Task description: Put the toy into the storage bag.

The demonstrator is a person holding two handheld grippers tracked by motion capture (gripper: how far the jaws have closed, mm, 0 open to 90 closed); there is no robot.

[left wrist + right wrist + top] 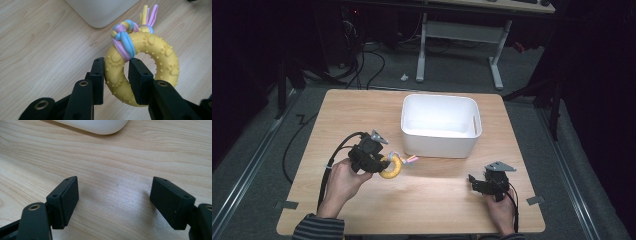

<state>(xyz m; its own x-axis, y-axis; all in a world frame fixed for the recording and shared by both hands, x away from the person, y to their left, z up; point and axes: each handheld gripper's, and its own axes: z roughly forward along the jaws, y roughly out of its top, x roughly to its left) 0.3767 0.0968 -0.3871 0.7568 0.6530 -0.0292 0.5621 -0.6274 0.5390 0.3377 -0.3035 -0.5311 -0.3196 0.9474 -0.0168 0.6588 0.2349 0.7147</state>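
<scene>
A yellow ring toy, knotted with a pink, blue and yellow braided rope, is clamped by the left gripper: 1 jaw is passed through the ring's hole, the other is pressed on its outer edge. The toy is seen just off the near-left corner of a white bin on the wooden table. Nothing can be made out inside the bin in the high view. The right gripper is held with its 2 jaws wide apart over bare wood, near the table's front-right corner.
</scene>
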